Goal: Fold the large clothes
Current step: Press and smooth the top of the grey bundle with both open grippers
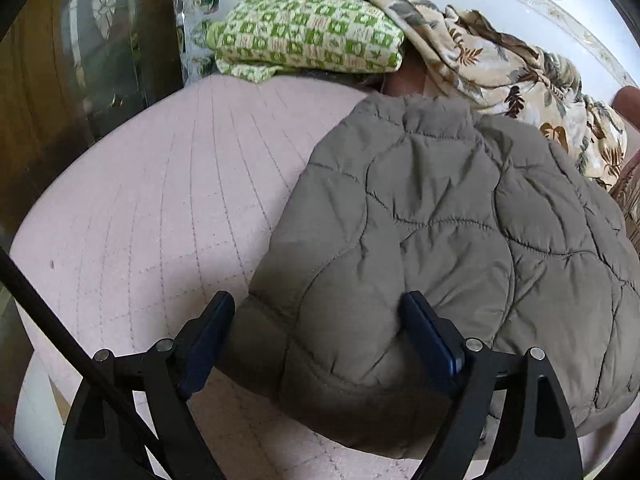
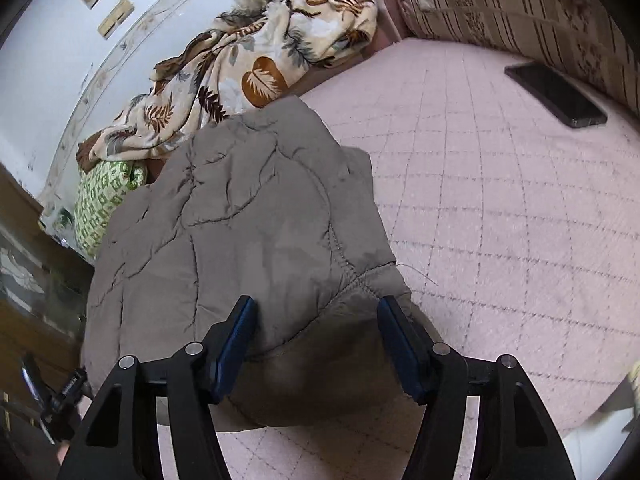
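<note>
Bed (image 2: 500, 208): pale pink quilted cover, stitched grid lines. Grey-brown quilted jacket (image 2: 248, 220) lies folded on it, near front edge. Leaf-print blanket (image 2: 240, 76) heaped at far side by wall. Green-checked cloth bundle (image 1: 308, 36) beside blanket. Dark phone (image 2: 556, 94) lies flat, well apart from jacket, near striped cushion (image 2: 520, 8).
</note>
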A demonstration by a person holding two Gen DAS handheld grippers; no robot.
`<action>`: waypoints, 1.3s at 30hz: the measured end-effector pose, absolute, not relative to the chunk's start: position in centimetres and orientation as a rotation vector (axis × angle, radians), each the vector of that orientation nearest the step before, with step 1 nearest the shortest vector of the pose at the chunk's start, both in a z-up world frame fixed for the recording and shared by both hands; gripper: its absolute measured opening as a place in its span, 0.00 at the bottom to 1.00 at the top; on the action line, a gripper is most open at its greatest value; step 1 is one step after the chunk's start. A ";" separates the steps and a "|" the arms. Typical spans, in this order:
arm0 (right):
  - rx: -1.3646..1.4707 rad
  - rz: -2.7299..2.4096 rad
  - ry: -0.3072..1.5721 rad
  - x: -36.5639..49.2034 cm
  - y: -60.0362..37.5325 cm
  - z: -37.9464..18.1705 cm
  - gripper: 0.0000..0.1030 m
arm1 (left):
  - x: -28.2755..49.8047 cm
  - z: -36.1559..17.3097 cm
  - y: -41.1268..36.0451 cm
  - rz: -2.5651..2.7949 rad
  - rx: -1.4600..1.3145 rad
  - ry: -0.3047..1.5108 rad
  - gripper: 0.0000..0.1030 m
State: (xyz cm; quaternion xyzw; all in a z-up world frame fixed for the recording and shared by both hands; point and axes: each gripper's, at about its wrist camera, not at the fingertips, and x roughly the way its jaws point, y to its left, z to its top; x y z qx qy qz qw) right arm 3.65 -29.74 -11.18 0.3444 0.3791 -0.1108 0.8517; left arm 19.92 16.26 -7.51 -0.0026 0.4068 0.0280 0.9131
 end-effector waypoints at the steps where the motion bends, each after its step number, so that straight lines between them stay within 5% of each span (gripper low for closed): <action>1: 0.676 -0.258 0.779 3.4 -29.3 -10.3 0.66 | 19.7 -7.2 16.2 0.064 0.000 0.821 0.84; 9: 0.330 -0.217 0.546 3.6 -22.7 -4.4 0.66 | 15.3 -3.5 9.0 -0.054 0.167 0.538 0.83; 16: 0.238 -0.108 0.607 7.5 -17.2 -5.6 0.67 | 15.4 -6.2 2.3 -0.151 0.286 0.610 0.84; 39: 0.222 -0.116 0.813 11.1 -16.1 -10.3 0.86 | 17.5 -8.7 2.1 -0.157 0.278 0.734 0.86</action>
